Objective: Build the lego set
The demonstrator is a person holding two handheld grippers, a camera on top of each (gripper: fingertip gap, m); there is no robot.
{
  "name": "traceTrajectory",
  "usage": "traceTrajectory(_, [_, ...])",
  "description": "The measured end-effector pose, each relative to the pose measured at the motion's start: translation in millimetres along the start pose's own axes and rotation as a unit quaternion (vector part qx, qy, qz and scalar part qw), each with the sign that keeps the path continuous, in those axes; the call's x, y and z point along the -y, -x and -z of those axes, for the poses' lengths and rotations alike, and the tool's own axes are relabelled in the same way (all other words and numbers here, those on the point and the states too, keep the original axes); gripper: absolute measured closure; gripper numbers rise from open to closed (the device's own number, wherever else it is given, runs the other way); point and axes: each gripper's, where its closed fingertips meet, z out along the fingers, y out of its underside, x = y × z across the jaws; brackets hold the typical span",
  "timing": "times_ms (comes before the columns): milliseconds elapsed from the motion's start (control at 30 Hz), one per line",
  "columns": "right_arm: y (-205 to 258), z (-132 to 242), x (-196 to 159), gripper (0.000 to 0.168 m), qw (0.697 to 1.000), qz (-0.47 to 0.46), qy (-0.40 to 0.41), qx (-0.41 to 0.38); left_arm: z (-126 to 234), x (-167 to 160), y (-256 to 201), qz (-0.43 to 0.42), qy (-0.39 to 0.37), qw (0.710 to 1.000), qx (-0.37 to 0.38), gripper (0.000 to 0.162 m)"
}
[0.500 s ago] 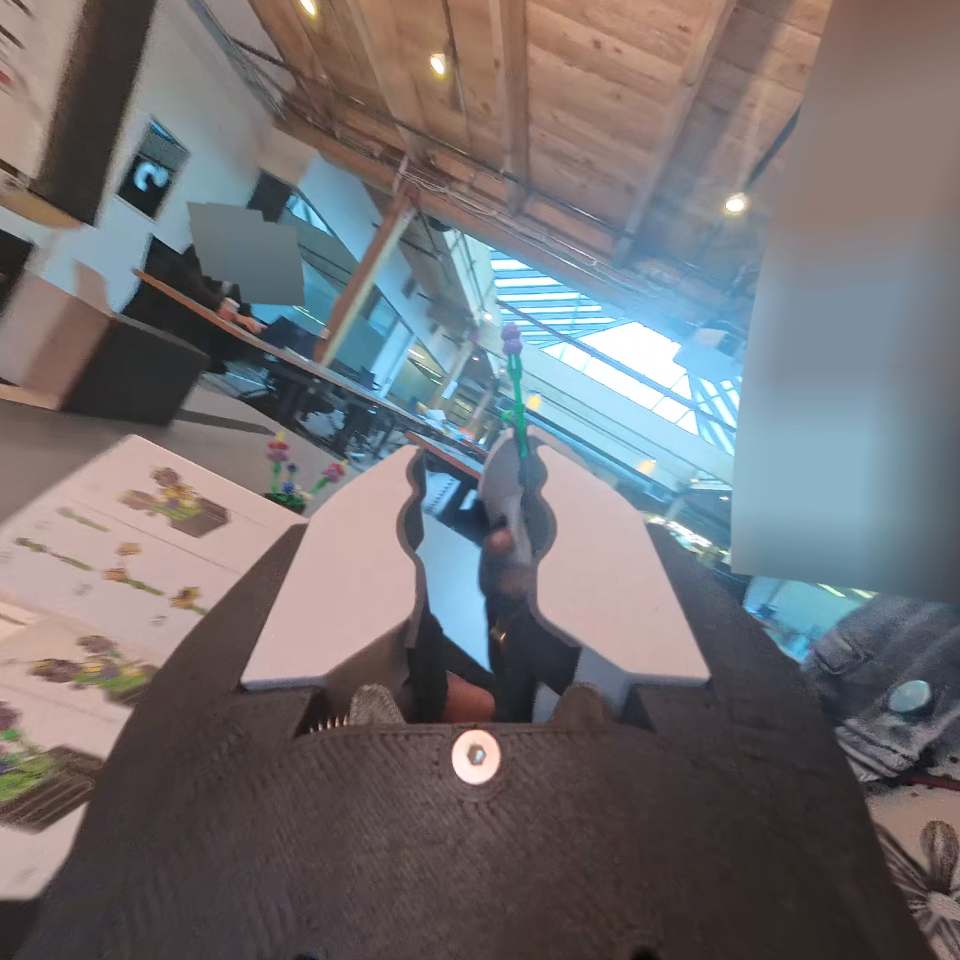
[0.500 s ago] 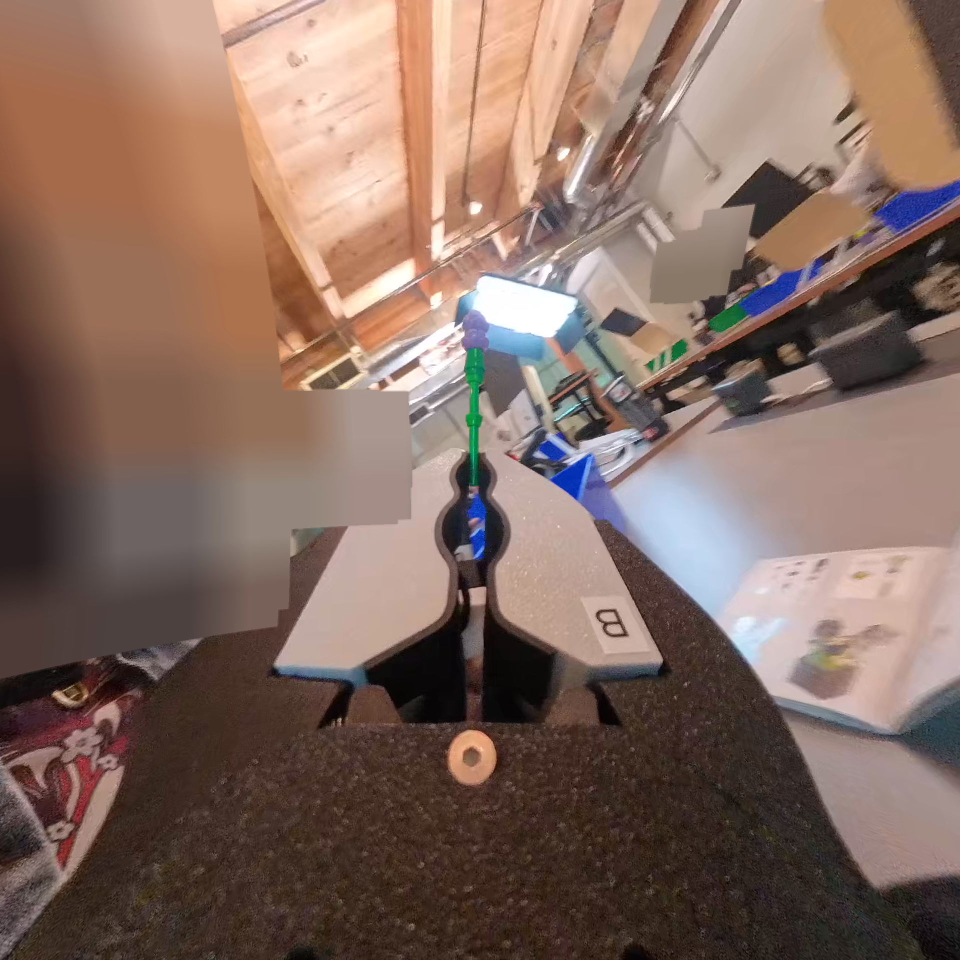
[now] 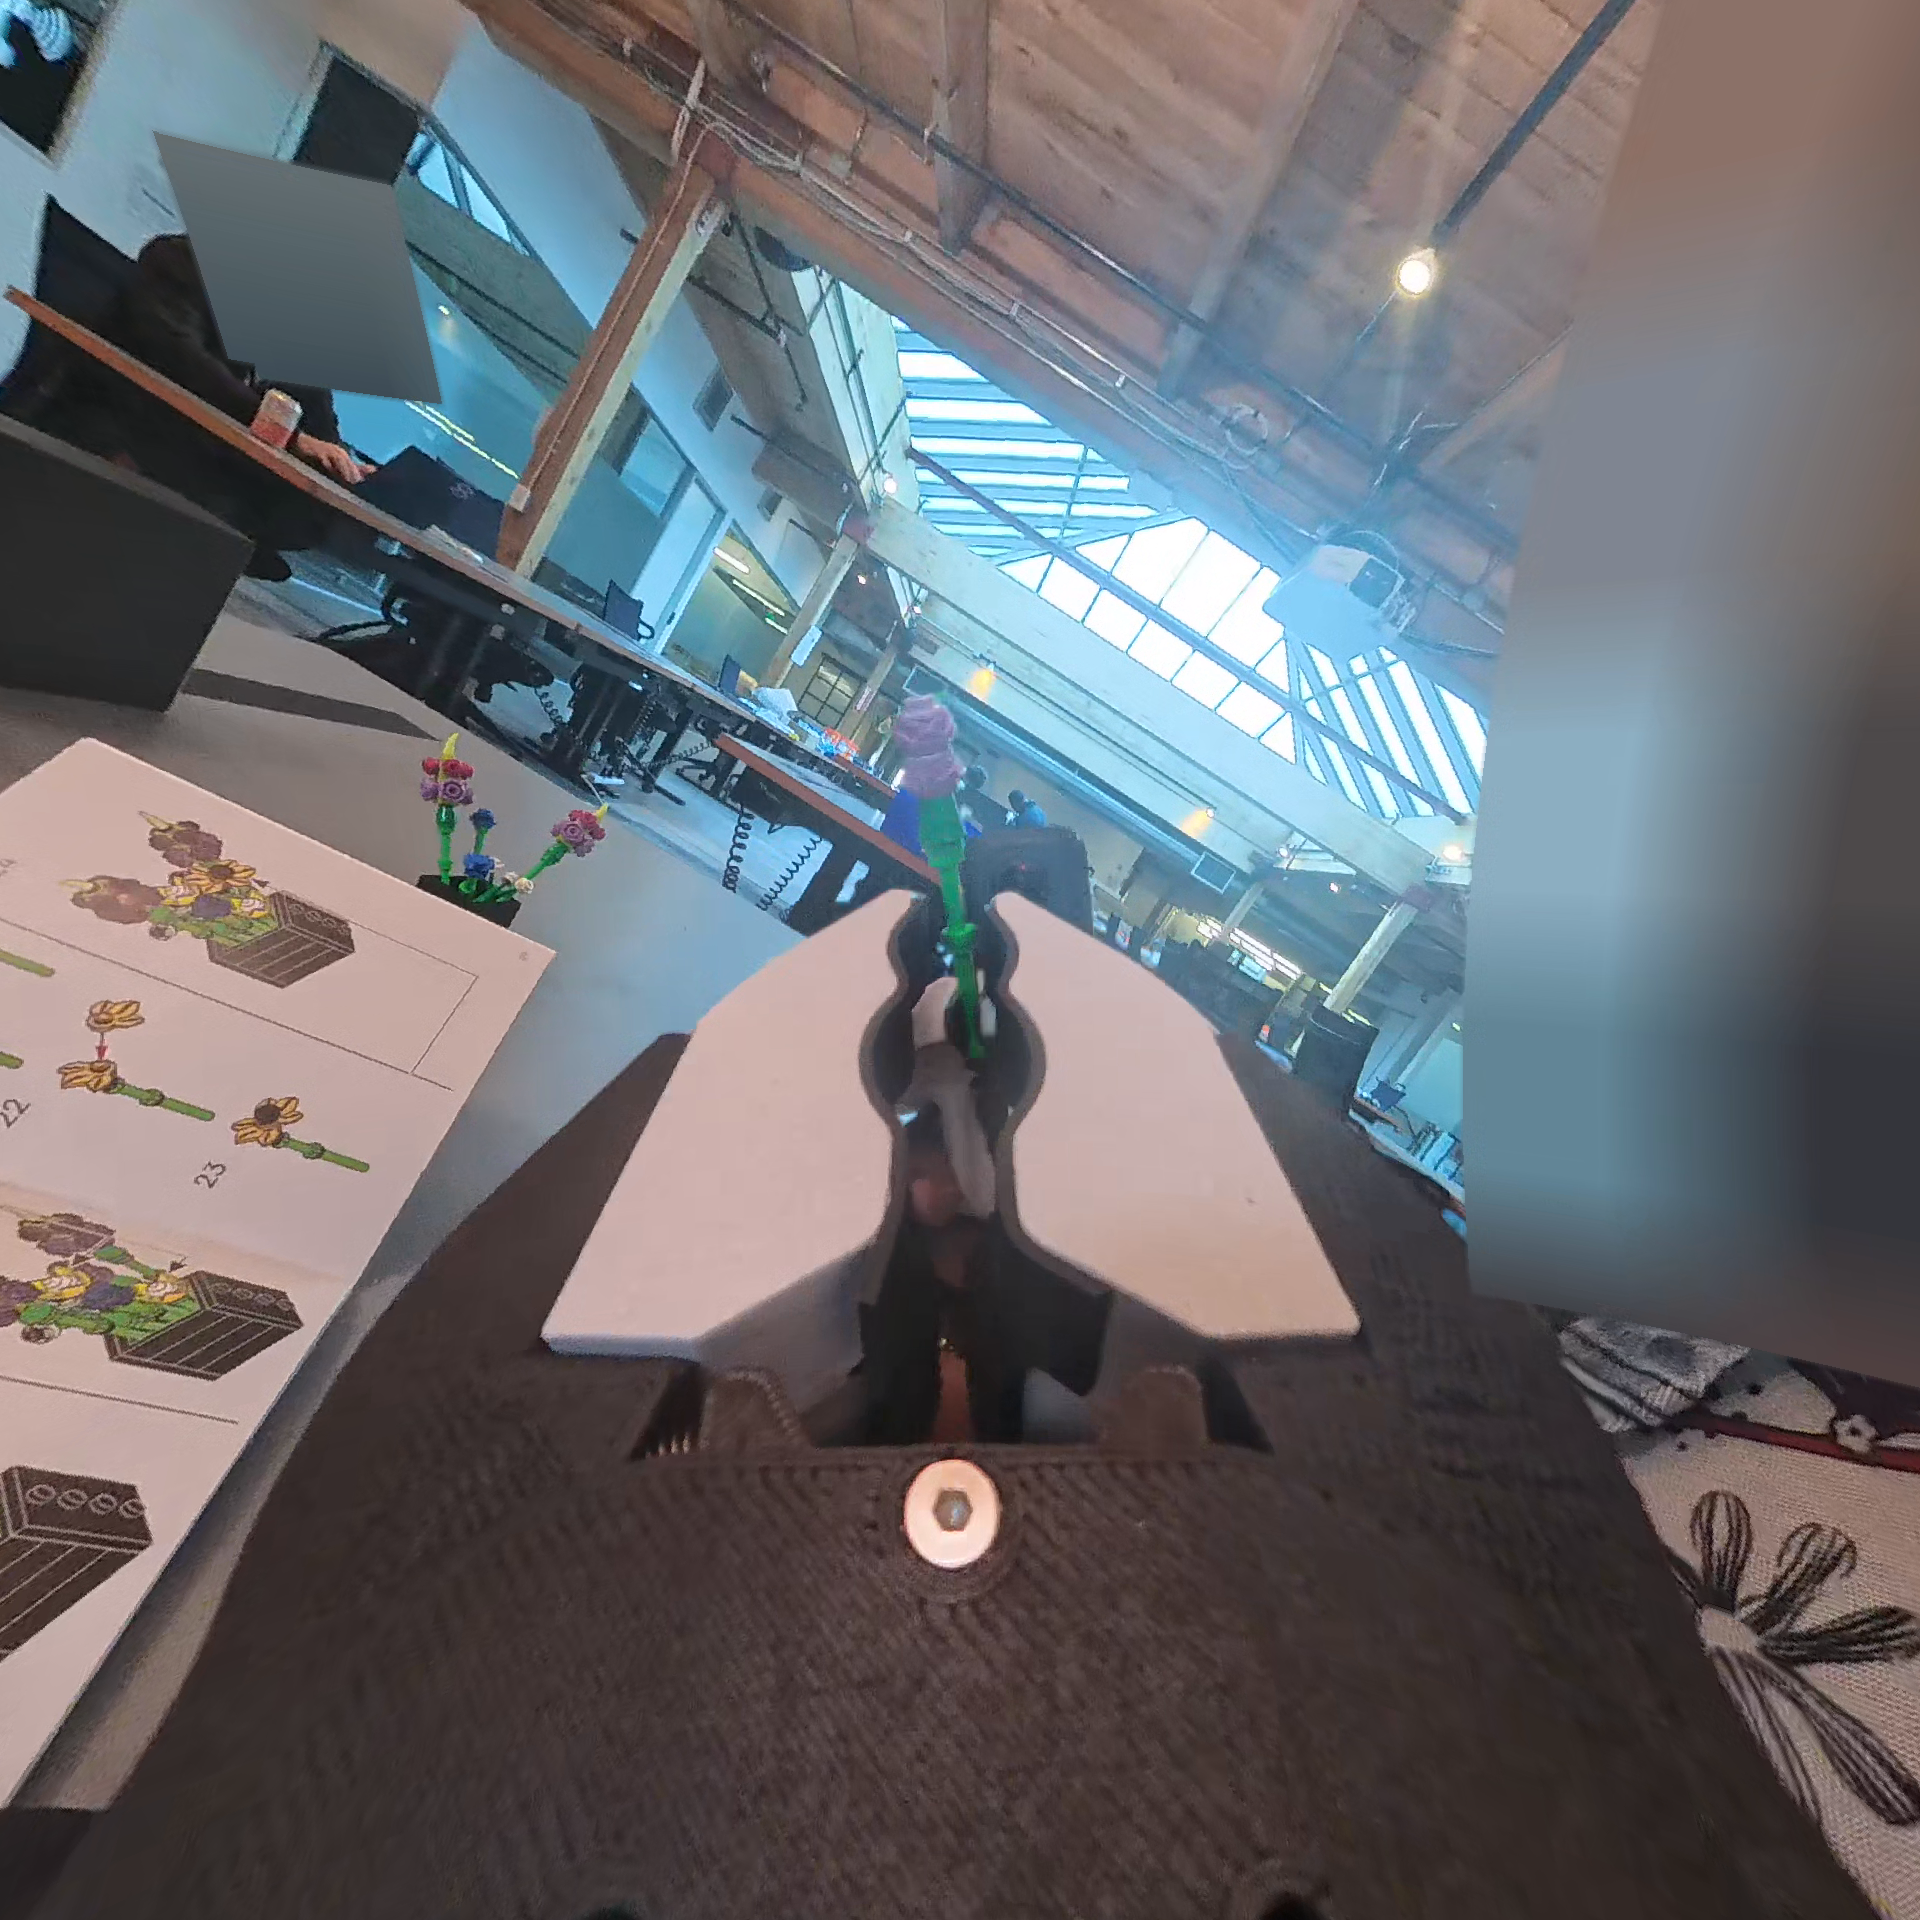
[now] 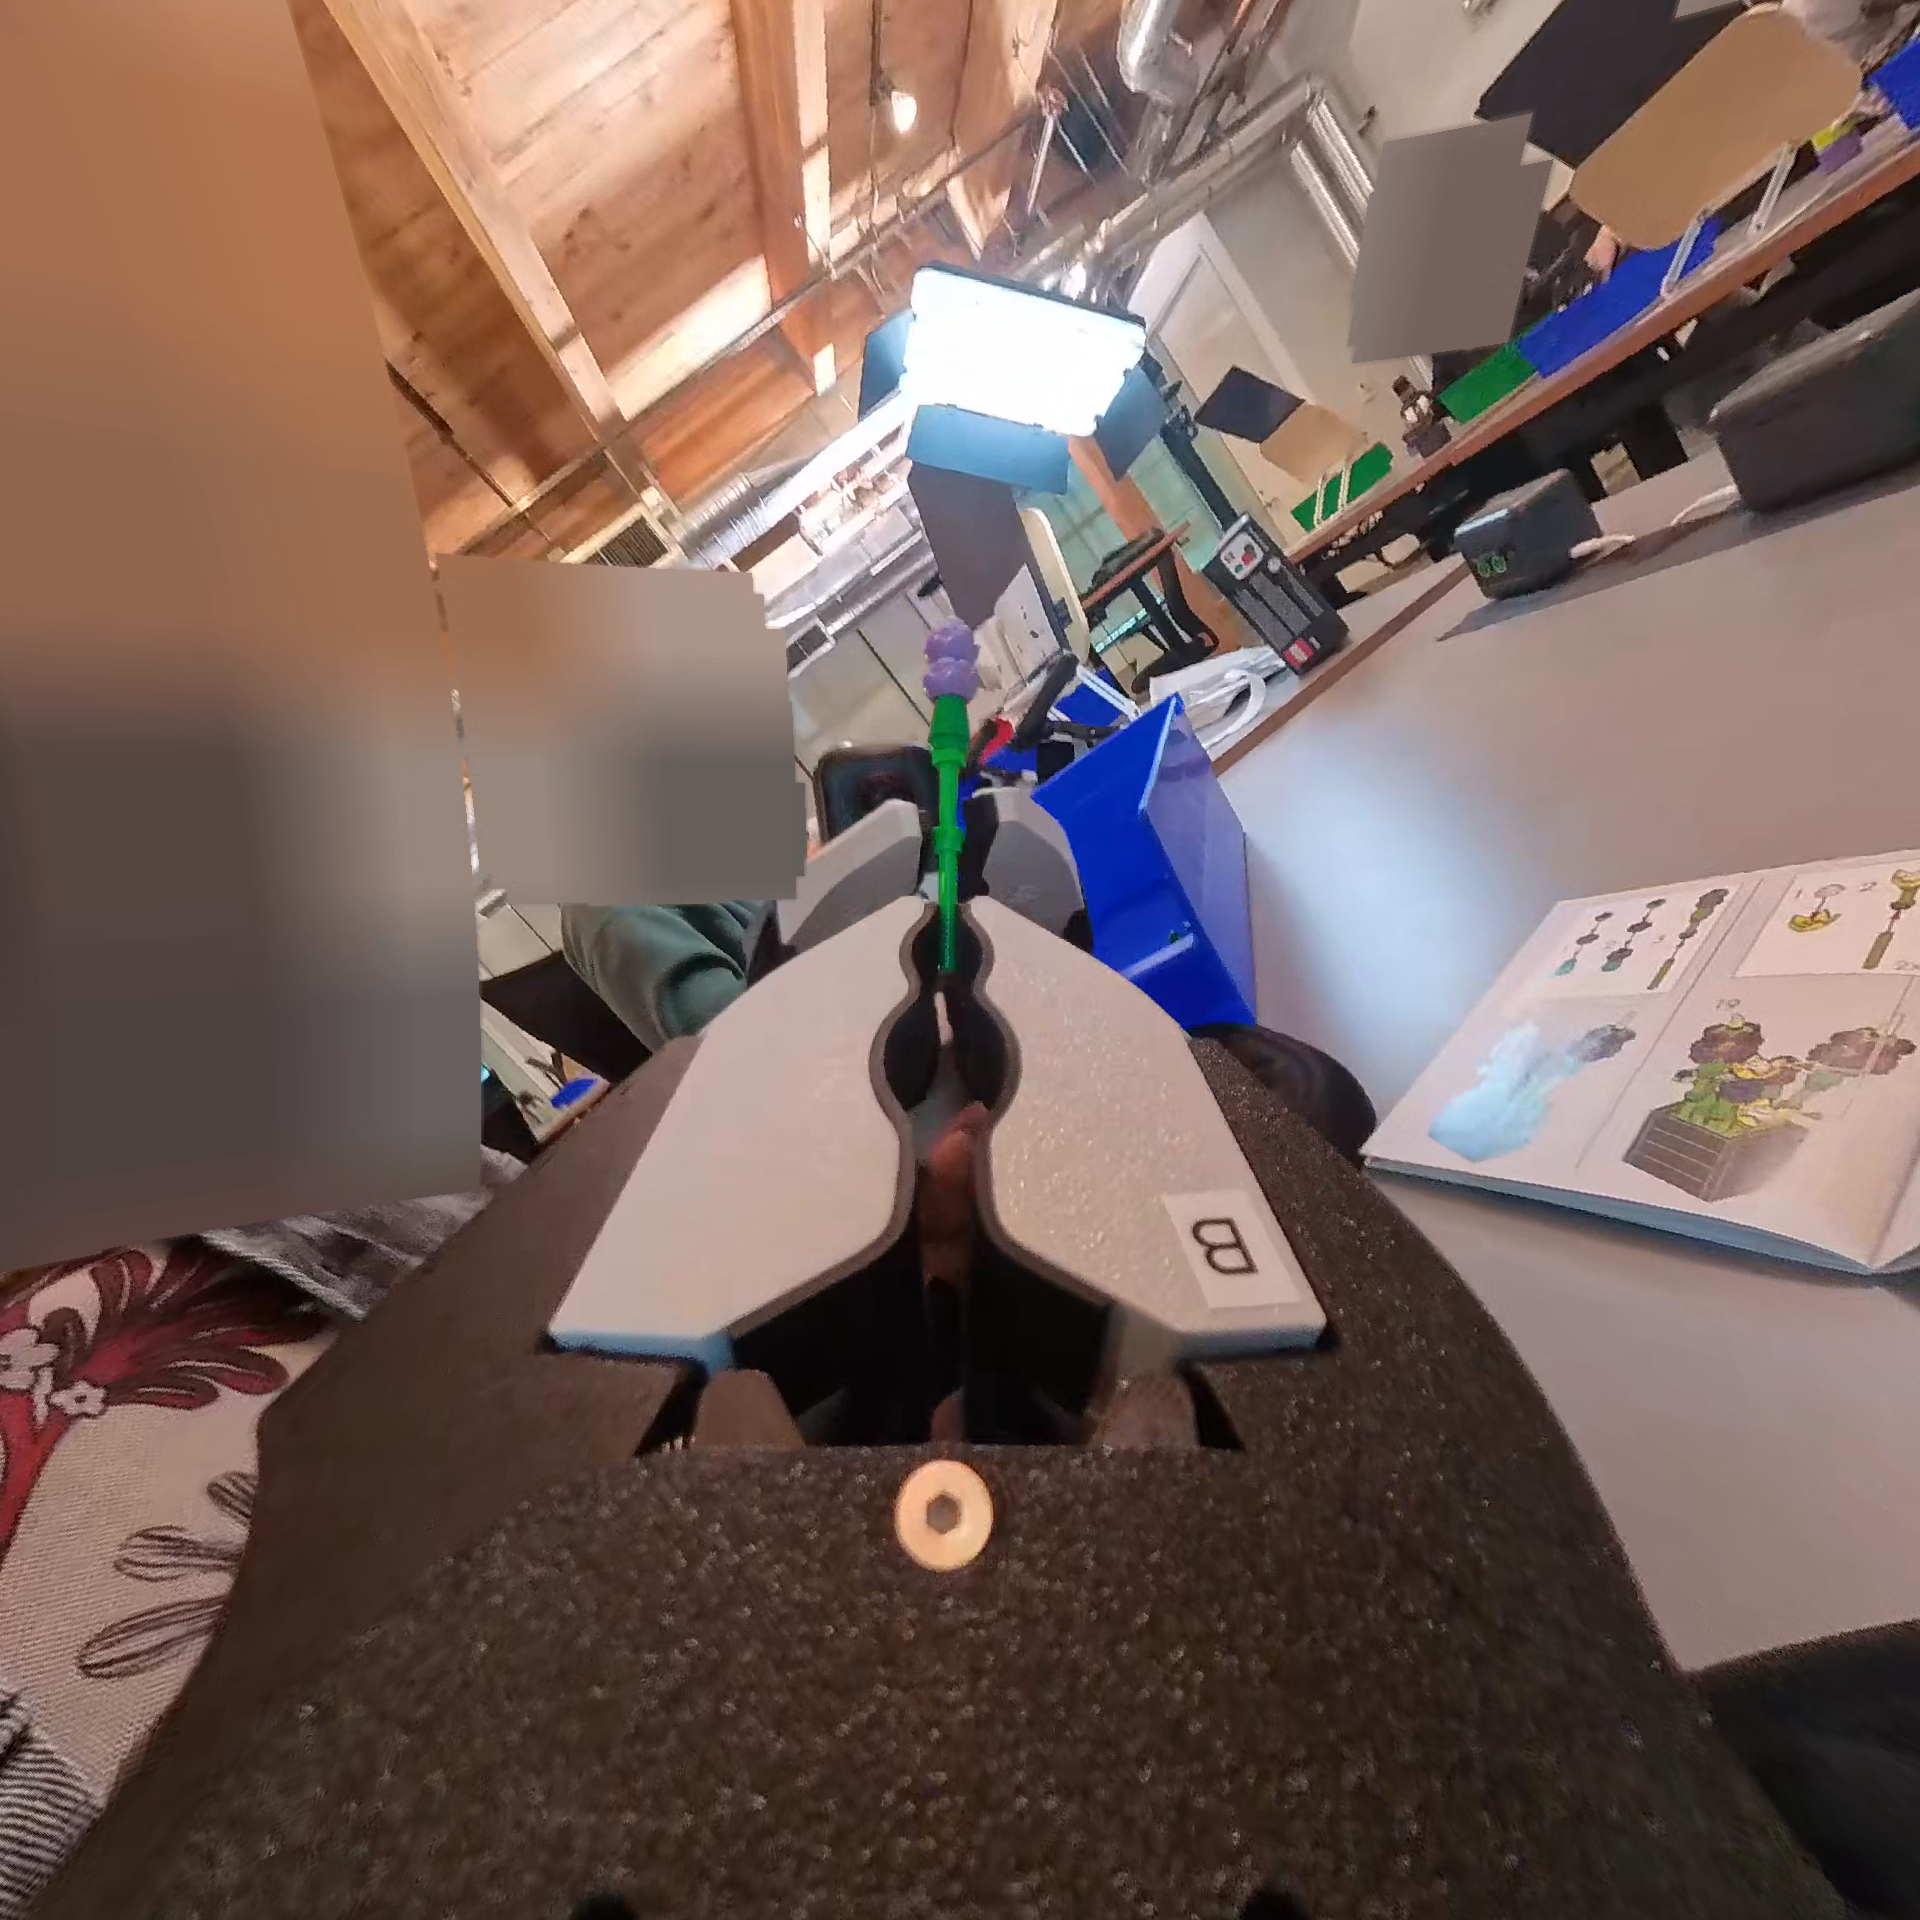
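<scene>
A lego flower, a thin green stem with a purple bloom, stands upright between my two grippers, which face each other and tilt upward. My right gripper is shut on the lower stem. My left gripper has its jaws closed in on the same stem, at a knob just above the right one's grip. The right gripper's dark body shows just beyond. The left gripper's grey fingers show behind the stem. A black lego box with several planted flowers stands on the grey table.
An open instruction booklet lies left of the left gripper and also shows in the right wrist view. A blue bin stands beyond the grippers. A black box and black cases sit at the table's far side. Floral fabric lies below.
My left gripper's jaws, wide apart before, have closed in around the stem. Both grippers have tilted a little. The right gripper still holds the stem.
</scene>
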Motion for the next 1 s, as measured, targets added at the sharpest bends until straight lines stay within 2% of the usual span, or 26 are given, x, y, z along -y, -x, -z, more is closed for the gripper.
traceTrajectory(33, [0,0,-2,0.166,1.0,0.006,0.006,-0.002,0,-2,-1,-0.004,0.006,1.0,-0.003,0.158])
traceTrajectory(67, [0,0,-3,0.166,1.0,0.009,0.008,-0.002,0,-3,-1,-0.013,0.008,1.0,-0.002,0.158])
traceTrajectory(233, [-7,15,1,0.143,0.999,0.03,0.034,-0.024,5,-14,1,-0.11,0.066,0.991,0.041,0.157])
traceTrajectory(333, [-9,27,13,0.14,0.996,0.072,0.023,-0.052,12,-24,13,-0.192,0.116,0.969,0.104,0.158])
traceTrajectory(433, [-5,24,9,0.137,0.991,0.113,0.048,-0.057,13,-32,17,-0.226,0.143,0.955,0.128,0.158])
traceTrajectory(667, [-10,11,2,0.149,0.987,0.128,0.065,-0.072,10,-40,17,-0.248,0.166,0.946,0.128,0.158])
traceTrajectory(733, [-10,10,0,0.161,0.985,0.142,0.07,-0.07,10,-41,17,-0.25,0.17,0.945,0.127,0.157])
traceTrajectory(800, [-10,11,0,0.162,0.982,0.155,0.077,-0.073,9,-42,17,-0.255,0.175,0.943,0.125,0.157])
traceTrajectory(833, [-9,13,3,0.161,0.982,0.158,0.073,-0.073,8,-41,16,-0.256,0.17,0.944,0.122,0.155])
traceTrajectory(900, [-11,21,19,0.161,0.983,0.158,0.041,-0.084,8,-32,17,-0.258,0.137,0.948,0.127,0.131])
traceTrajectory(1000, [-29,48,61,0.161,0.975,0.173,-0.021,-0.141,12,-15,17,-0.268,0.078,0.951,0.133,0.12])
